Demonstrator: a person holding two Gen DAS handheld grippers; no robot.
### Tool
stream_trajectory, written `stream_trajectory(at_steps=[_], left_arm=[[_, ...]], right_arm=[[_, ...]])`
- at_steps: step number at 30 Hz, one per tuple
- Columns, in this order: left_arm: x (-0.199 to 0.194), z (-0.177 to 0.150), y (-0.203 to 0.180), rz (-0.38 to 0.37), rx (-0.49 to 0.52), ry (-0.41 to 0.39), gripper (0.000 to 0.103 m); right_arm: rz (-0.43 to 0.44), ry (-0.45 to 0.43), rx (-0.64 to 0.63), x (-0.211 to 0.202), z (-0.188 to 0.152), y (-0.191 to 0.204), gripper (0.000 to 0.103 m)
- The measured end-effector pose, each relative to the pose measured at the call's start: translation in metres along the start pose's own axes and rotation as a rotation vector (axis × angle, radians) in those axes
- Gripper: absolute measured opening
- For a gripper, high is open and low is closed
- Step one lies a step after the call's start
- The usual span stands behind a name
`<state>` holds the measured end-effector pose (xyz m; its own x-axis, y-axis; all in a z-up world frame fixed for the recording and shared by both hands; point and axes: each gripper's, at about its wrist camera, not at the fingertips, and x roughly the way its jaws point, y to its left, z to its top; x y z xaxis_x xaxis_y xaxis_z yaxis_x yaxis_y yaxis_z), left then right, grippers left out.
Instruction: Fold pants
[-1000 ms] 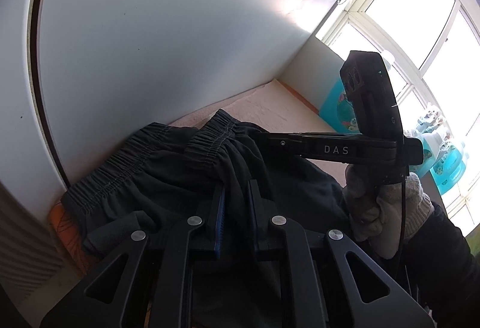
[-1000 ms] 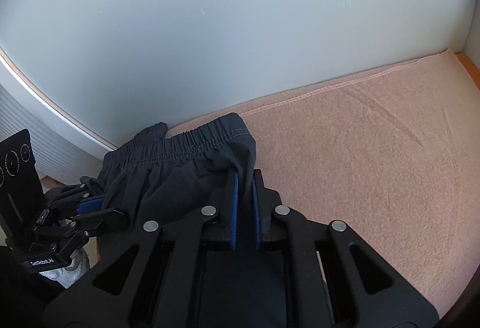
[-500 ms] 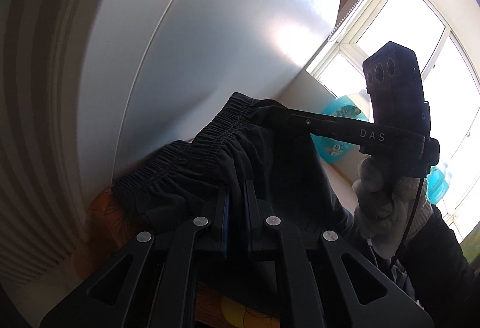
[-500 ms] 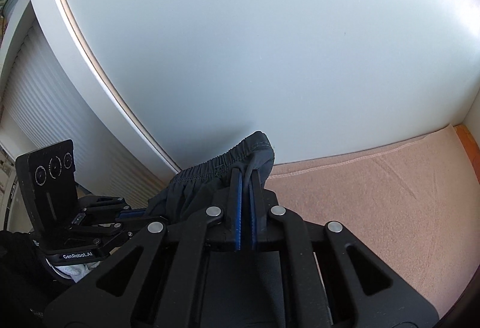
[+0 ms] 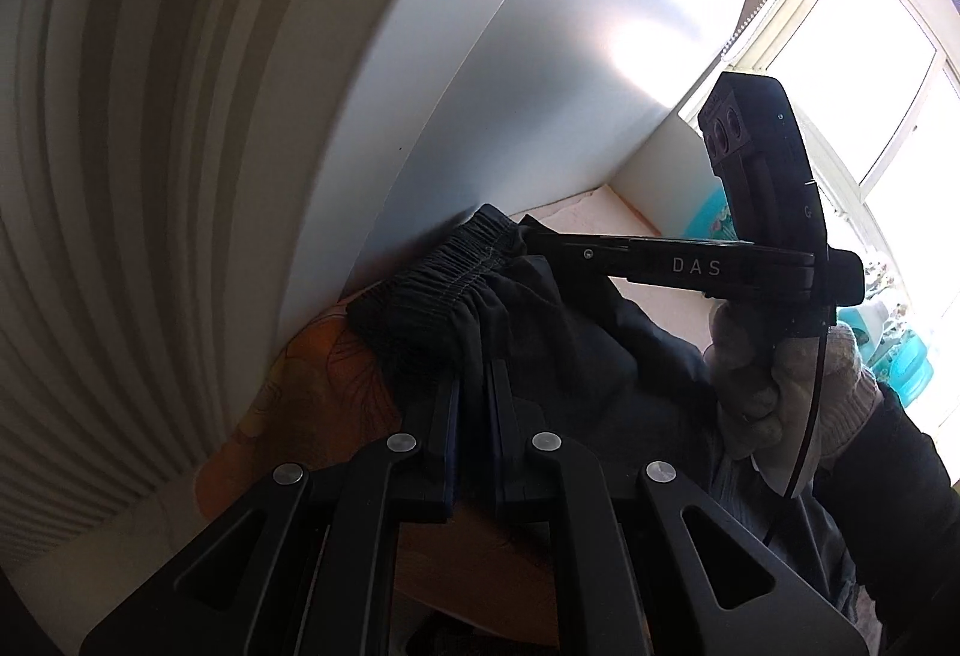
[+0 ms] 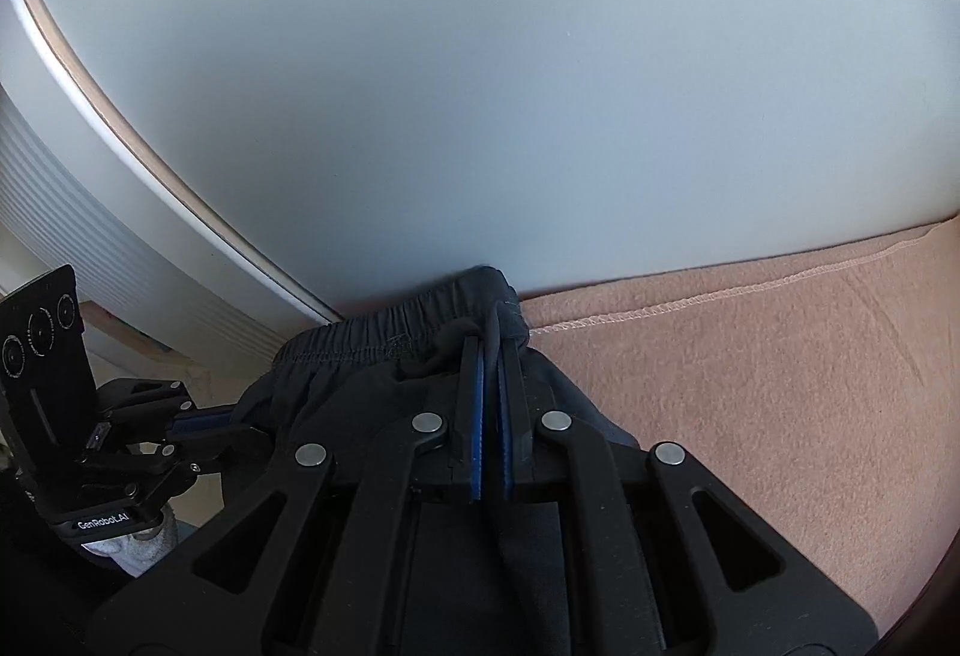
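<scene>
Both grippers have carried the black pants [image 6: 384,374] up off the pink blanket [image 6: 750,386], waistband now against the white wall [image 6: 540,86]. Left gripper [image 5: 474,380] and right gripper [image 6: 489,350] clamp waistband cloth. Step: lifting, spreading. Next, probably: pull the waistband taut and lay it flat on the blanket.

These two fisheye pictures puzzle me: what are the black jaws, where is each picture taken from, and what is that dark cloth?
No robot here: a person holds a hand tool with two jaws in each hand, with a camera on each looking along the jaws. One picture looks from the left gripper, and shows the gloved right hand holding the other tool. The other looks from the right gripper. Both are shut on the black pants, near the elastic waistband, above a pinkish blanket beside a white wall.
</scene>
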<state>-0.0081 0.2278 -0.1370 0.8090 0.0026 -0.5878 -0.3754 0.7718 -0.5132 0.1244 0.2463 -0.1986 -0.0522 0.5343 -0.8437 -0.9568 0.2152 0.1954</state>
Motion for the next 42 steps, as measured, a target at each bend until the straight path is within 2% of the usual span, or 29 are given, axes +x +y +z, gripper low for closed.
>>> stream_trajectory(at_steps=[6, 10, 11, 13, 15, 19, 23, 27, 31, 33, 37, 40, 42], left_arm=[[0.003, -0.002, 0.000, 0.015, -0.010, 0.007, 0.007], [-0.002, 0.003, 0.004, 0.030, -0.003, 0.013, 0.008], [-0.004, 0.003, 0.005, 0.037, -0.009, 0.009, 0.014], [-0.010, 0.002, 0.013, 0.041, -0.020, 0.004, 0.015], [-0.016, 0.003, 0.015, 0.051, -0.019, -0.003, 0.015], [-0.031, 0.002, 0.017, 0.077, -0.014, -0.032, 0.020], [-0.043, 0.005, 0.014, 0.079, 0.002, -0.058, 0.020], [-0.045, 0.006, 0.002, 0.044, 0.041, -0.054, 0.020], [-0.047, 0.005, -0.017, -0.007, 0.098, -0.042, 0.020], [-0.046, 0.005, -0.028, -0.036, 0.126, -0.035, 0.020], [-0.036, 0.005, -0.059, -0.095, 0.189, -0.014, 0.020], [-0.027, 0.001, -0.081, -0.138, 0.242, 0.014, 0.030], [-0.022, -0.004, -0.094, -0.170, 0.275, 0.042, 0.033]], right_arm=[[-0.004, 0.009, 0.027, 0.011, 0.001, 0.003, 0.005], [0.021, -0.007, 0.045, -0.010, -0.001, -0.004, 0.006], [0.030, -0.018, 0.053, -0.012, 0.001, -0.003, 0.008], [0.026, -0.044, 0.071, -0.017, 0.004, -0.004, 0.021], [0.028, -0.060, 0.090, -0.023, 0.006, -0.006, 0.042], [0.004, -0.071, 0.094, -0.028, 0.007, -0.005, 0.043], [-0.035, -0.099, 0.094, -0.046, -0.011, -0.002, 0.043], [-0.105, -0.164, 0.108, -0.064, -0.016, 0.027, 0.043], [-0.174, -0.252, 0.159, -0.102, -0.046, 0.030, 0.046], [-0.215, -0.299, 0.185, -0.126, -0.061, 0.033, 0.053], [-0.326, -0.372, 0.247, -0.179, -0.096, 0.030, 0.058], [-0.376, -0.411, 0.342, -0.216, -0.127, 0.022, 0.060], [-0.435, -0.433, 0.394, -0.234, -0.154, 0.042, 0.060]])
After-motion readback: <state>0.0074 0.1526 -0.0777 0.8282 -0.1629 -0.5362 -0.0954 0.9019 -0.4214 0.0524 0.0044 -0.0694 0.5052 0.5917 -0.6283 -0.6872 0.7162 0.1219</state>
